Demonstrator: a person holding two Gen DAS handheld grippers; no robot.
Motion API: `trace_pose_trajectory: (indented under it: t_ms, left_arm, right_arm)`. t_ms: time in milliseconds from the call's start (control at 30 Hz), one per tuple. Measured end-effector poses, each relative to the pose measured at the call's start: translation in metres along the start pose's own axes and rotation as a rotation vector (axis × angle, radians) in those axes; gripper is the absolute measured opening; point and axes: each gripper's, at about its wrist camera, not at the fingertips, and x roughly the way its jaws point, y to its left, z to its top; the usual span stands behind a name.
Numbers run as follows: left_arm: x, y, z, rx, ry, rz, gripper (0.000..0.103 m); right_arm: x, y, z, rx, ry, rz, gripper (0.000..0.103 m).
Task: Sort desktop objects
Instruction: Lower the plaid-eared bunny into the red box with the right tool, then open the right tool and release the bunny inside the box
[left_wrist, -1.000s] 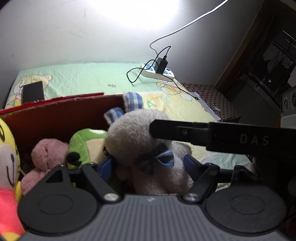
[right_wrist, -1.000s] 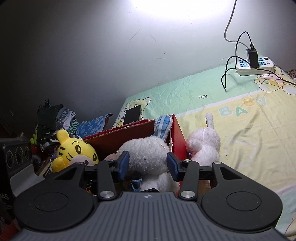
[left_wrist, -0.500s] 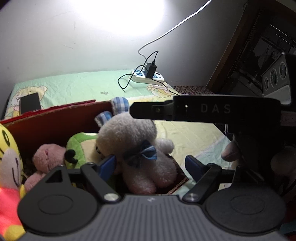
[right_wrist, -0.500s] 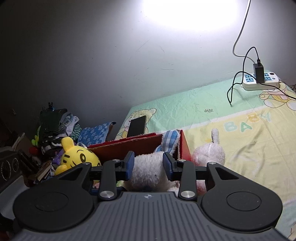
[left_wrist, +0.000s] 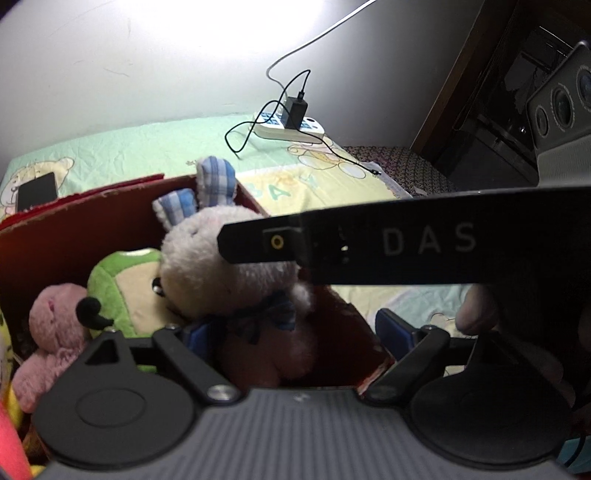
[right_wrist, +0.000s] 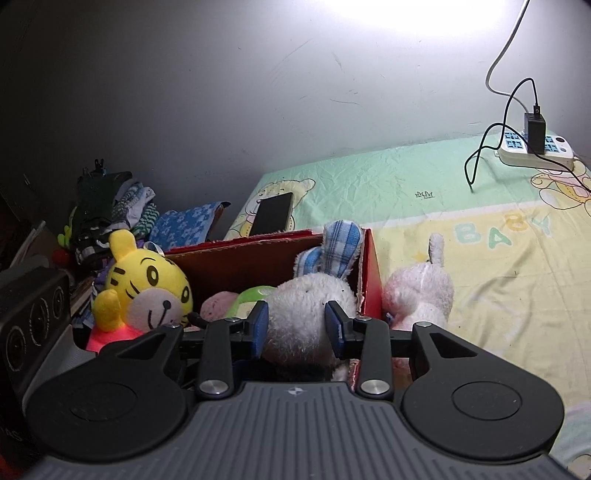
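Black right gripper (right_wrist: 296, 329), blue pads (right_wrist: 260, 325), silver screws.

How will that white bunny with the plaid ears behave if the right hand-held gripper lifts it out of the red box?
The white bunny looks fluffy and soft, so it will probably squash between the right hand-held gripper pads and feel light. Its plaid ears and limbs likely flop. Packed against the green plush in the red box, it may drag that along.

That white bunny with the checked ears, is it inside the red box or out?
Inside. The white bunny sits within the red box, ears poking above its rim, beside a green toy.
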Motion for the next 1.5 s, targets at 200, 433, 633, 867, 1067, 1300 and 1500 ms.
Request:
trace_pose_trajectory:
  t_ms: [200, 433, 633, 867, 1067, 1300, 1500]
  left_arm:
    - [-0.002, 0.002, 0.000, 0.001, 0.005, -0.014, 0.090]
    - [-0.016, 0.001, -0.007, 0.009, -0.002, -0.028, 0.090]
    - [-0.017, 0.013, -0.011, -0.033, 0.006, -0.047, 0.090]
    - [-0.011, 0.014, -0.009, -0.054, 0.015, -0.065, 0.096]
    - [-0.007, 0.009, -0.008, -0.043, 0.028, -0.060, 0.099]
    - [-0.004, 0.007, 0.002, -0.048, 0.016, -0.051, 0.099]
    - [-0.008, 0.012, 0.005, -0.095, 0.004, -0.045, 0.098]
  right_arm:
    - [-0.001, -0.018, 0.005, 0.079, -0.001, 0.029, 0.037]
    - [-0.004, -0.013, 0.024, 0.077, 0.021, 0.225, 0.030]
    - [0.025, -0.003, 0.025, 0.040, 0.142, 0.190, 0.024]
    - [0.041, -0.009, 0.027, 0.031, 0.186, 0.106, 0.014]
    - [0.051, -0.015, 0.028, 0.021, 0.244, 0.078, 0.014]
    - [0.036, -0.021, 0.031, 0.044, 0.176, 0.108, 0.021]
    - [0.020, -0.029, 0.029, 0.058, 0.134, 0.072, 0.024]
